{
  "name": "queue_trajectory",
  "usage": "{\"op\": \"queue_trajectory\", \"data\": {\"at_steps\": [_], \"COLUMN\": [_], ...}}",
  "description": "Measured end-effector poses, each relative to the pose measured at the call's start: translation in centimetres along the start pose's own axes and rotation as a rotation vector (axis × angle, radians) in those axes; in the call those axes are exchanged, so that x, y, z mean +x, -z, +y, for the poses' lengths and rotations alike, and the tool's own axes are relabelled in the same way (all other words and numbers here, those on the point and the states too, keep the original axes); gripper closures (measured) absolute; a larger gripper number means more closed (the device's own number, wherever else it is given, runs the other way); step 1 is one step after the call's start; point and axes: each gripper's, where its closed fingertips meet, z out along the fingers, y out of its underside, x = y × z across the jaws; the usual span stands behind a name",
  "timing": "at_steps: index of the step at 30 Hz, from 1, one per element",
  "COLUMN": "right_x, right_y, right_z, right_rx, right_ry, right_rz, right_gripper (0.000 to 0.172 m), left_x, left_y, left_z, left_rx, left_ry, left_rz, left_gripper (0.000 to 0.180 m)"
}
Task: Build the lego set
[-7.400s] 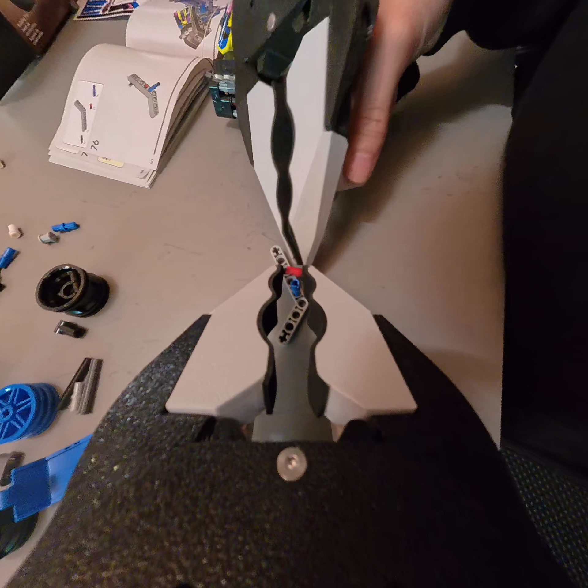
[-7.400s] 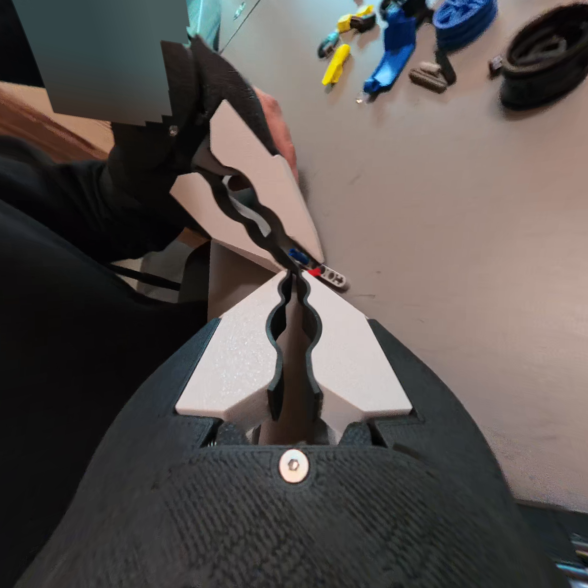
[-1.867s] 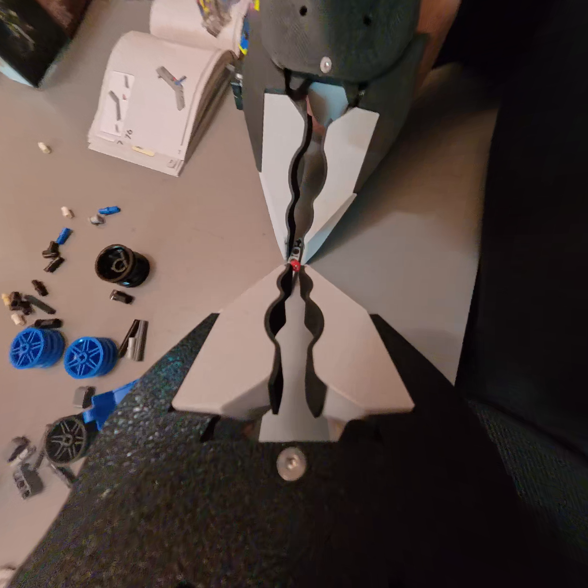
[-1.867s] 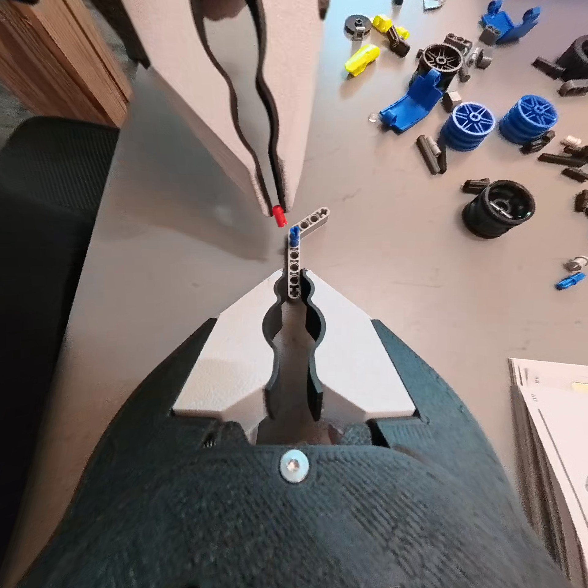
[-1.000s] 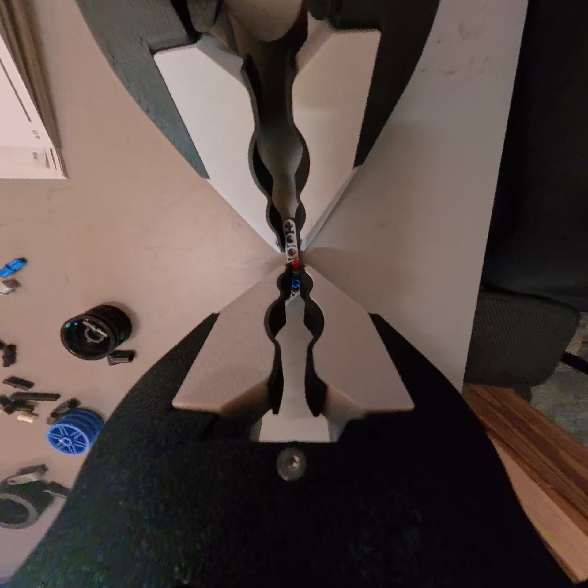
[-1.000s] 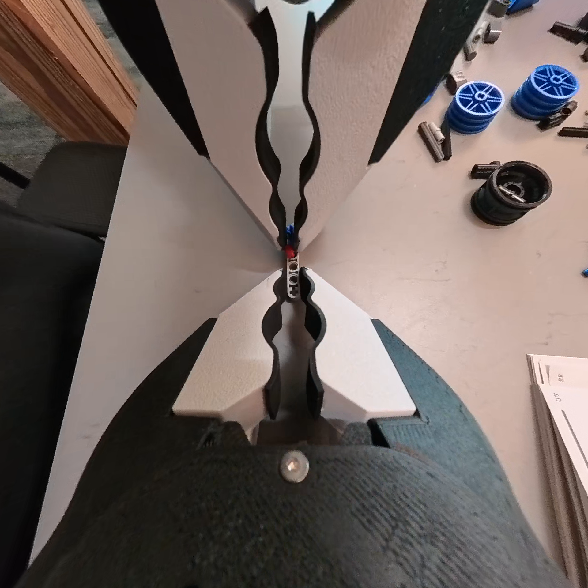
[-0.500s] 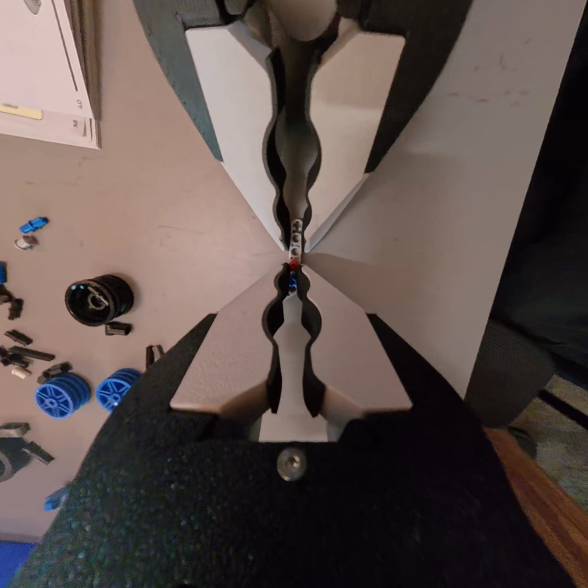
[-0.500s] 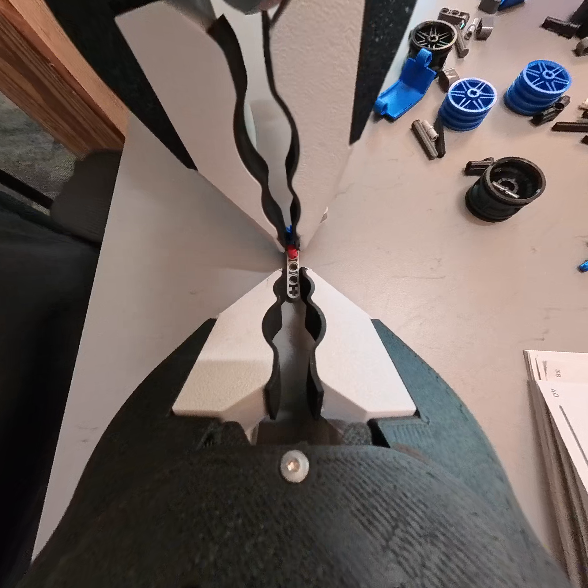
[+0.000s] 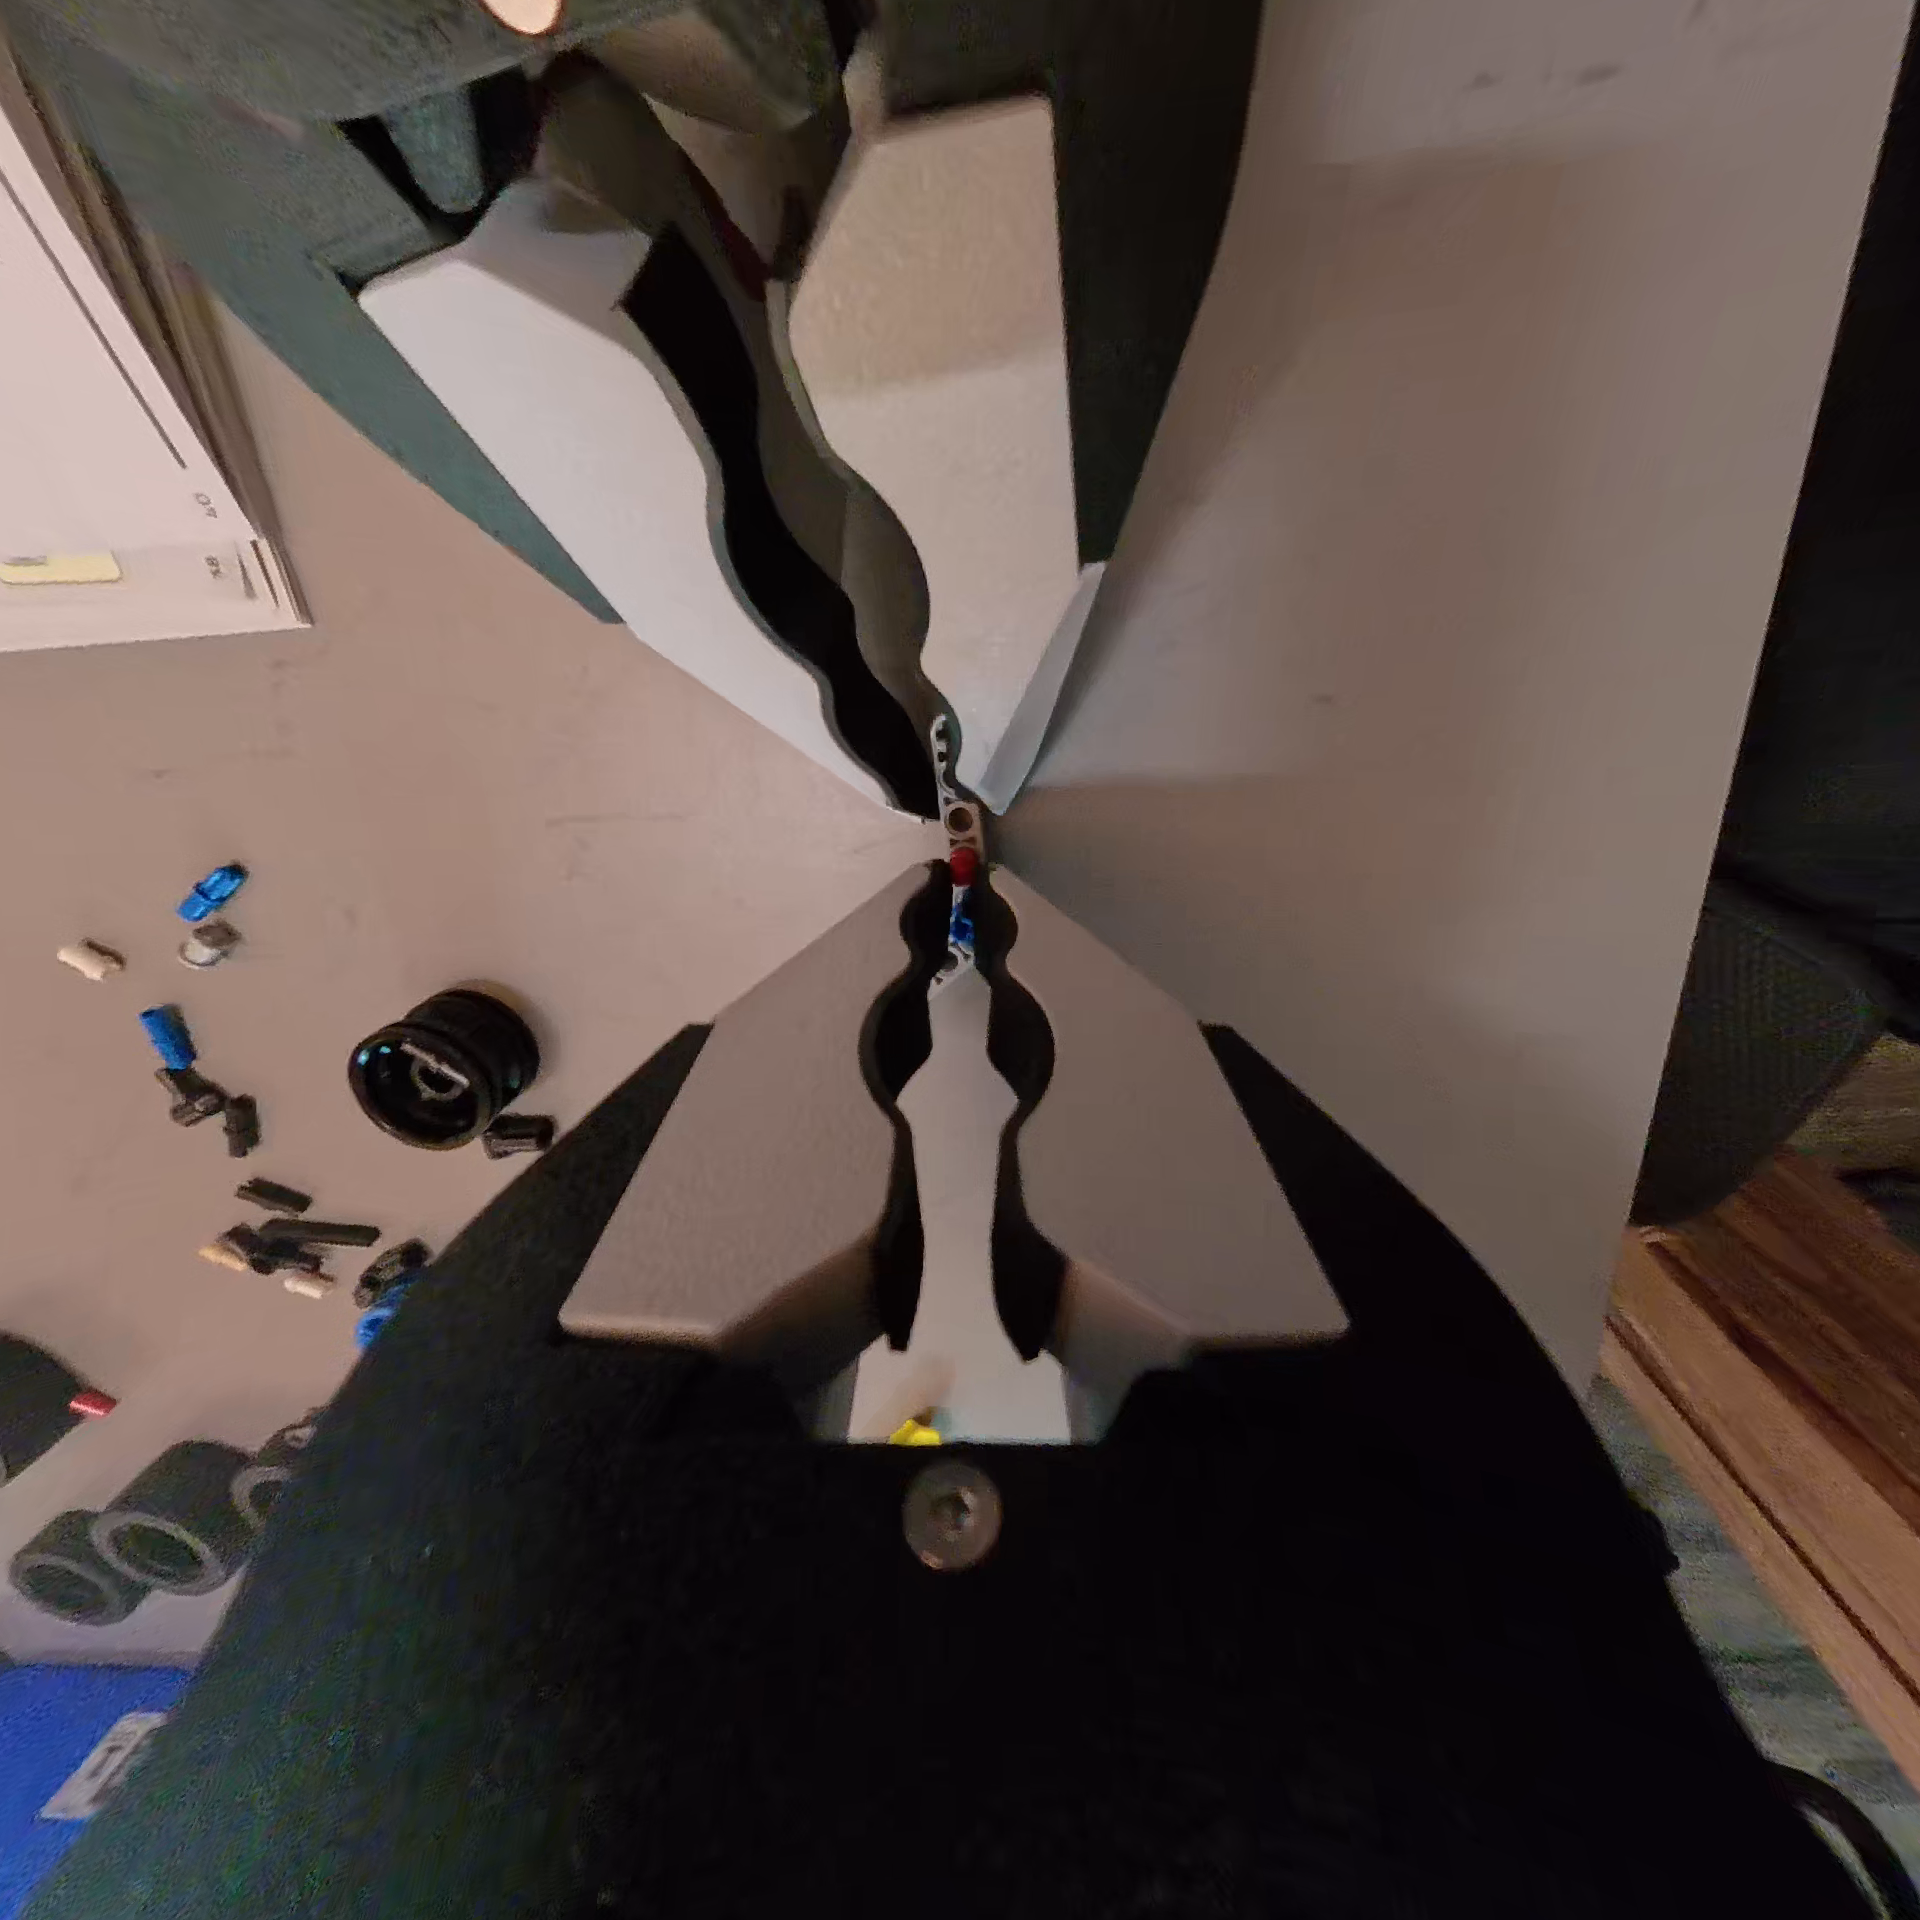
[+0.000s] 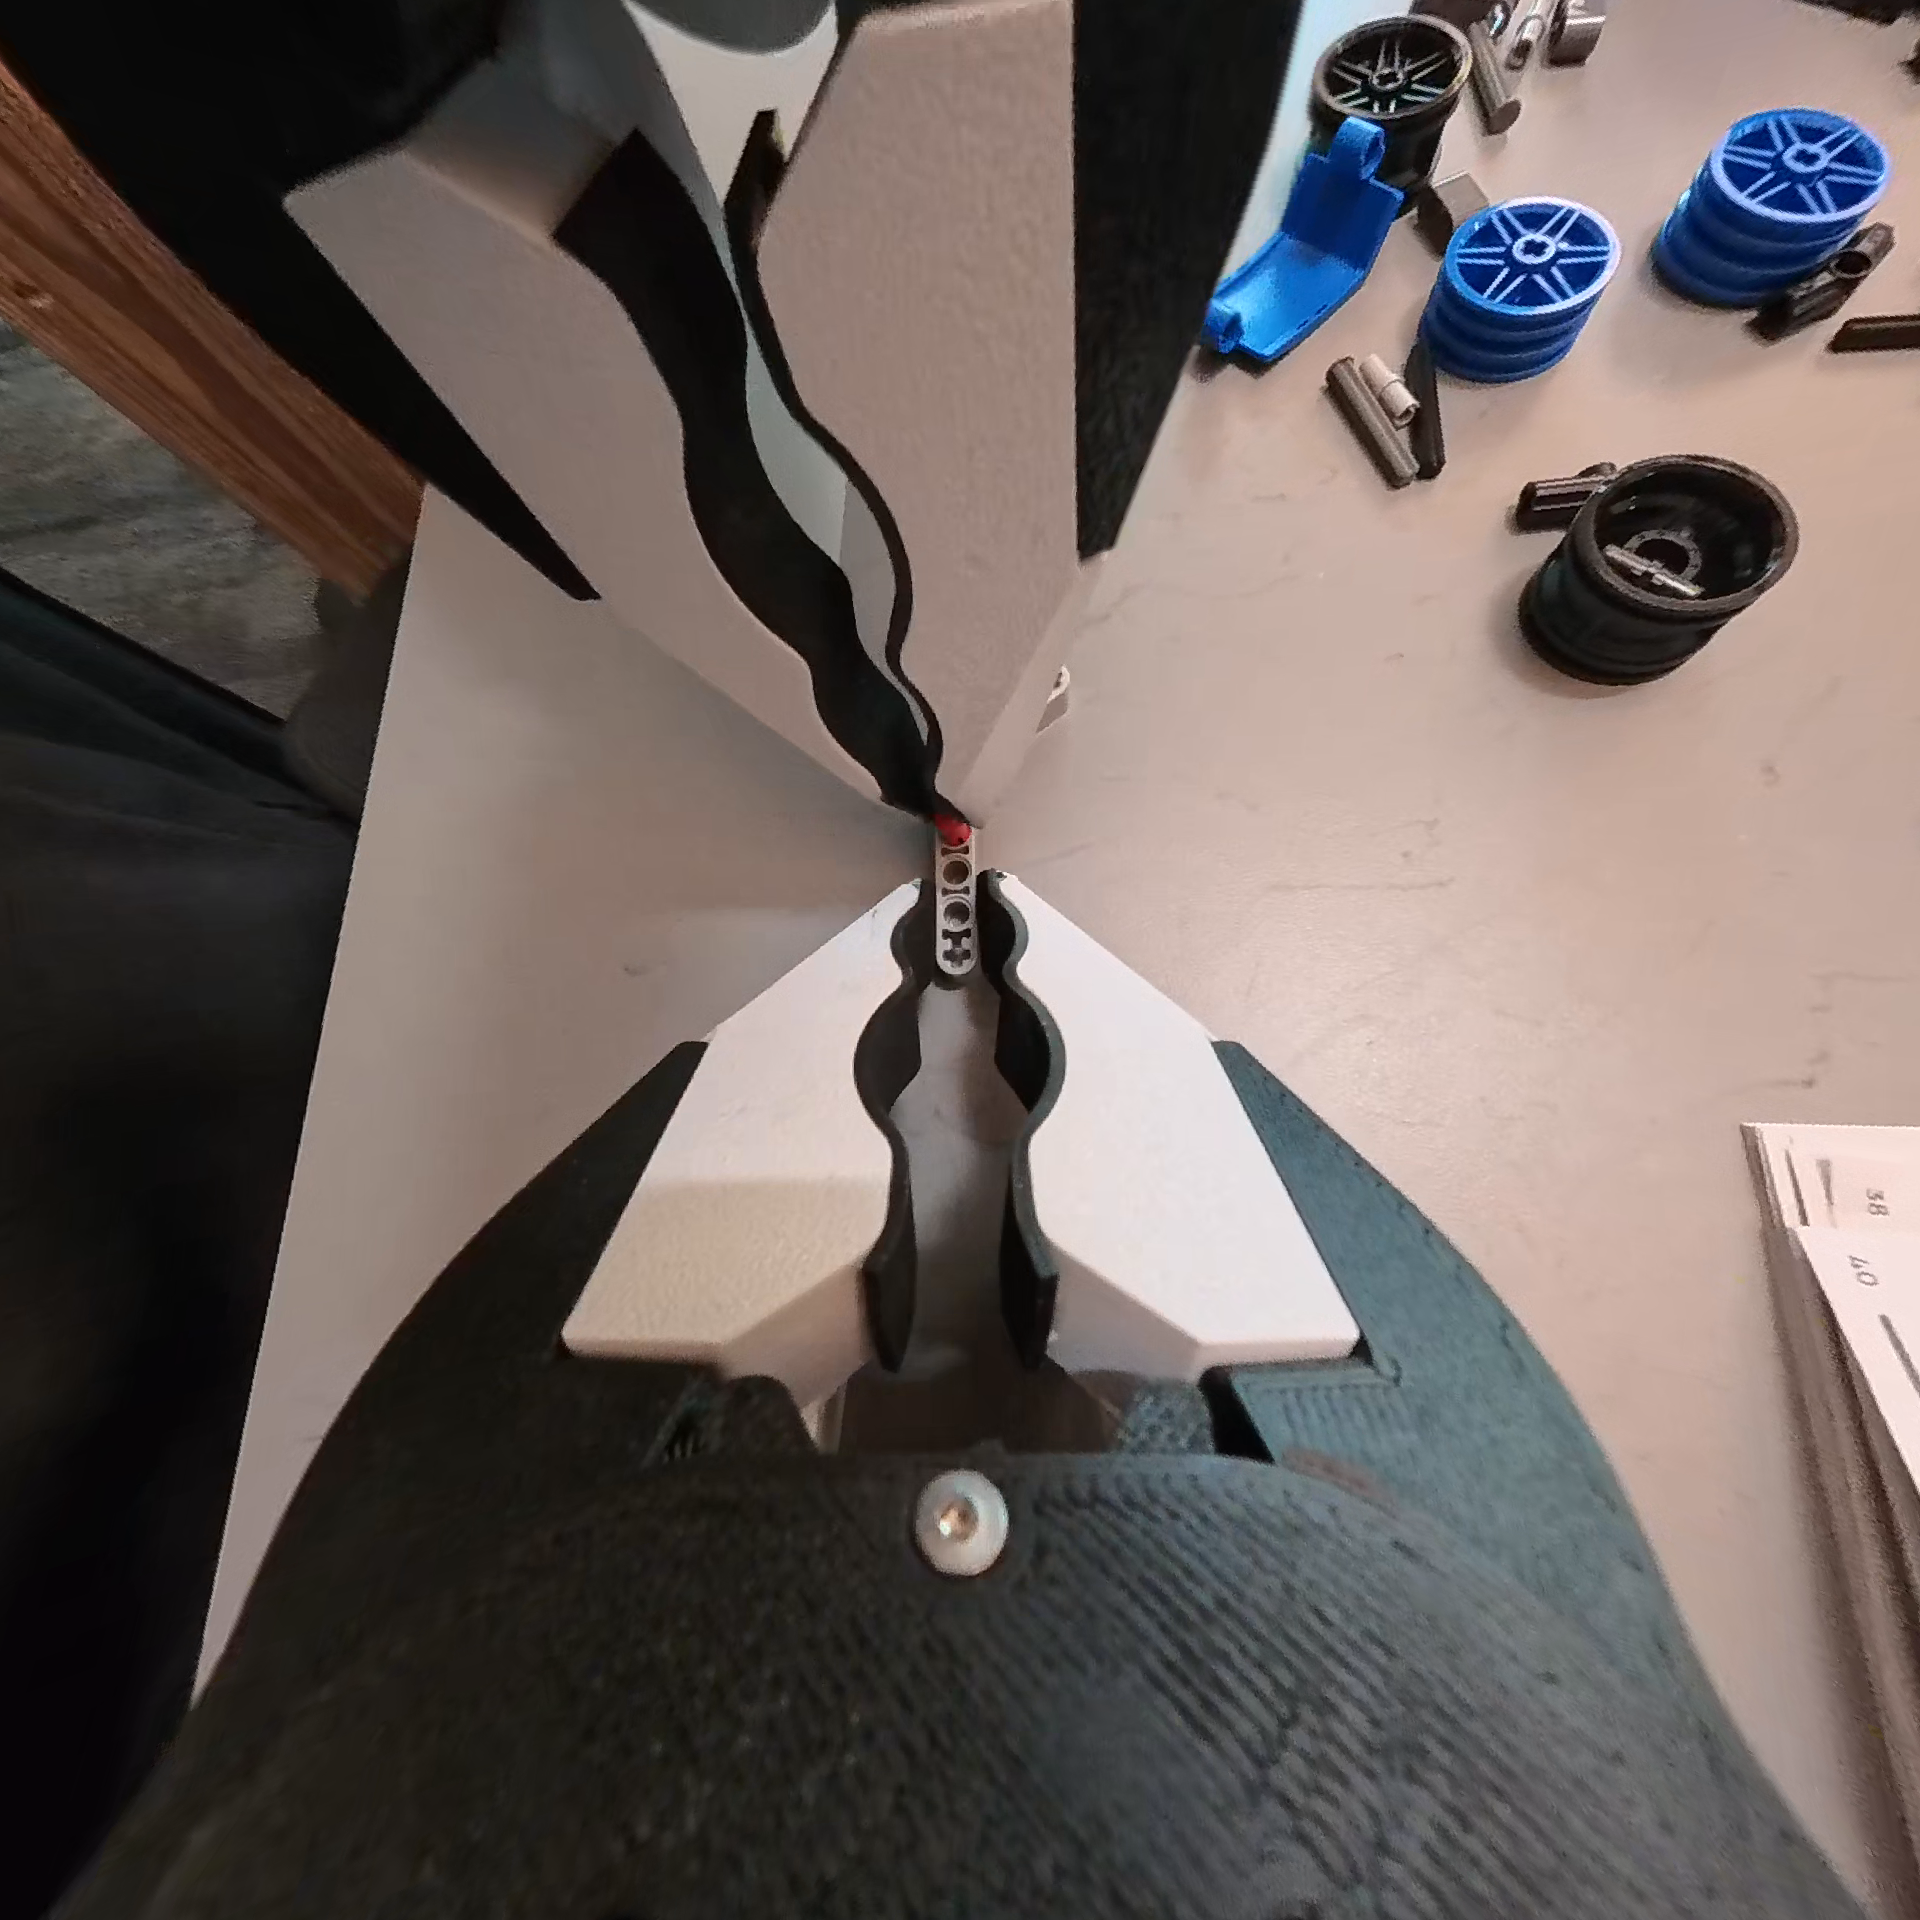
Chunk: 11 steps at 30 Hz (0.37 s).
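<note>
My right gripper (image 10: 958, 888) is shut on a grey bent beam with holes (image 10: 956, 914) and holds it above the table. The beam also shows in the left wrist view (image 9: 961, 821). My left gripper (image 9: 961, 881) meets it tip to tip and is shut on a small red pin (image 9: 963, 862). The pin sits against the beam's upper holes (image 10: 952, 827). A blue pin (image 9: 961, 920) fixed on the beam lies between my left fingers, with the beam's far leg behind it. The left gripper also shows from the front in the right wrist view (image 10: 940, 805).
On the grey table (image 10: 1351, 935) lie a black wheel rim (image 10: 1662, 566), blue wheels (image 10: 1517, 281), a blue part (image 10: 1299, 260) and small dark pieces (image 9: 260, 1236). An open booklet (image 10: 1849, 1299) lies at one side. The table edge and wooden floor (image 9: 1766, 1351) are close by. My left and right fingertips are right by each other. Both grippers' tips are roughly 12 cm from the black wheel rim (image 10: 1662, 566). It is also in sight in the left wrist view (image 9: 435, 1068).
The two grippers came together tip to tip, and the red pin that hung apart from the beam now touches it. Both have stayed shut. The pair tilted slightly in the last half second.
</note>
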Motion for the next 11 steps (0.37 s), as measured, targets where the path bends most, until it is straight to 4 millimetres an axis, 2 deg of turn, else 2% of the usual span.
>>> {"op": "queue_trajectory", "data": {"at_steps": [1, 3, 7, 11], "right_x": [0.00, 0.02, 0.07, 0.20], "right_y": [0.01, 0.02, -0.02, -0.04], "right_z": [0.01, 0.01, -0.01, -0.04], "right_rx": [0.000, 0.000, 0.001, 0.003], "right_ry": [-0.006, -0.010, -0.021, -0.007], "right_rz": [-0.004, -0.008, -0.014, 0.009], "right_gripper": [0.166, 0.166, 0.166, 0.165], "left_x": [0.00, 0.02, 0.03, -0.11], "left_y": [0.00, -0.03, -0.31, -0.04], "left_z": [-0.03, -0.22, -0.29, -0.04], "left_rx": [0.007, 0.028, 0.013, 0.119], "left_ry": [0.015, 0.023, -0.069, 0.021], "left_rz": [0.002, -0.001, -0.049, -0.035], "left_gripper": [0.180, 0.180, 0.180, 0.180]}}
